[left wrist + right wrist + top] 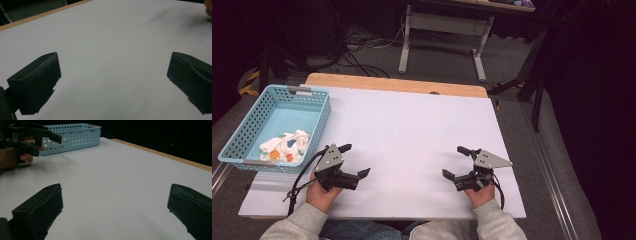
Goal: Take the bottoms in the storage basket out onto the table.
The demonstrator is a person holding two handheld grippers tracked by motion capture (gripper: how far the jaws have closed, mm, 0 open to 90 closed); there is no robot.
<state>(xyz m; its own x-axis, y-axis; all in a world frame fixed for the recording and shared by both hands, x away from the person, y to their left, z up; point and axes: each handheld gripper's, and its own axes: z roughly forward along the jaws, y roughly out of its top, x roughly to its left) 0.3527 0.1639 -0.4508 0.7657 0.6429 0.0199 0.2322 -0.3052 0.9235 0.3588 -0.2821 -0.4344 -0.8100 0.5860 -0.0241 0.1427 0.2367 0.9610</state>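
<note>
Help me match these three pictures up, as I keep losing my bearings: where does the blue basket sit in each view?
High view: the blue basket stands at the left edge of the white table top, beyond the left gripper, with a cloth inside.
Left gripper view: not in it.
Right gripper view: upper left, behind the left gripper.
Shared landmark: the table's wooden far edge.

two tools, one basket, one cloth.

Bright, even light on the white table, dark surroundings, gripper views perhaps slightly soft.
</note>
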